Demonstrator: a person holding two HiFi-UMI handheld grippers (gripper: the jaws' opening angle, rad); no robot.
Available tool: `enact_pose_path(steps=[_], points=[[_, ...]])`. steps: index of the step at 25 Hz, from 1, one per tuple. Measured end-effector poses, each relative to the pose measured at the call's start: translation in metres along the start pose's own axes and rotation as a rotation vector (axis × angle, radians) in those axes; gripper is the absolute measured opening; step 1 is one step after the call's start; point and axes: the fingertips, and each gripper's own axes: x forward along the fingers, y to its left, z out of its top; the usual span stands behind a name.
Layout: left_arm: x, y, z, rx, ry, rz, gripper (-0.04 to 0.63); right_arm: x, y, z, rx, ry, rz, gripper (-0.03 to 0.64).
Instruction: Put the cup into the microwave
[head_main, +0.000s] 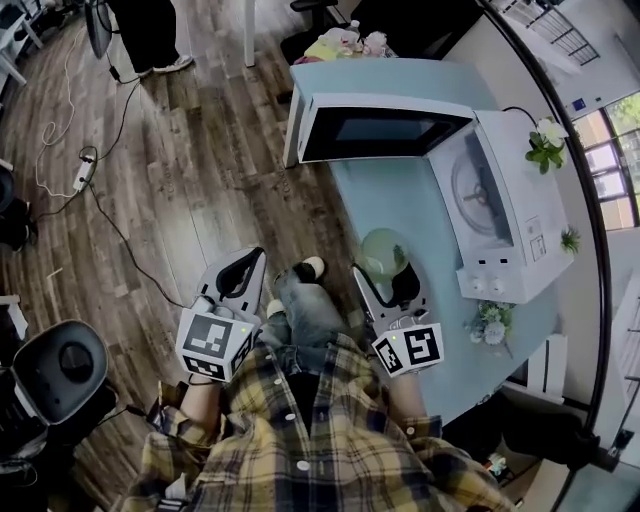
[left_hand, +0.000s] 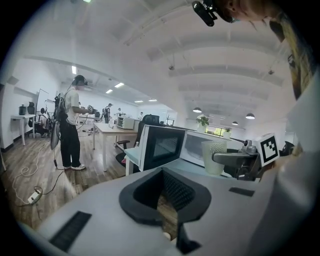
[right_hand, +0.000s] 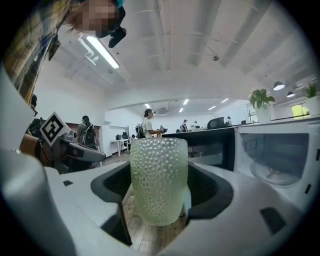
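A dimpled pale-green cup (right_hand: 159, 180) stands upright between the jaws of my right gripper (right_hand: 160, 197), which is shut on it. In the head view the cup (head_main: 382, 252) and right gripper (head_main: 386, 278) hang at the near edge of the light-blue table (head_main: 395, 200). The white microwave (head_main: 505, 215) lies ahead to the right. Its door (head_main: 385, 132) is swung wide open and the glass turntable (head_main: 478, 190) shows. My left gripper (head_main: 248, 264) hangs over the wooden floor left of the table, its jaws together and holding nothing. From the left gripper (left_hand: 165, 196) view the cup (left_hand: 214, 156) shows at right.
A potted plant (head_main: 545, 145) sits on the microwave, and small flowers (head_main: 490, 325) stand on the table near it. A black chair (head_main: 60, 370) is at lower left. Cables and a power strip (head_main: 82, 175) lie on the floor. A person (head_main: 150, 35) stands at the far end.
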Motion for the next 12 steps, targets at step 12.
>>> enact_pose_path(steps=[12], points=[[0.089, 0.022, 0.061, 0.037, -0.006, -0.094, -0.011, 0.061, -0.073, 0.023, 0.077, -0.011, -0.122, 0.351]])
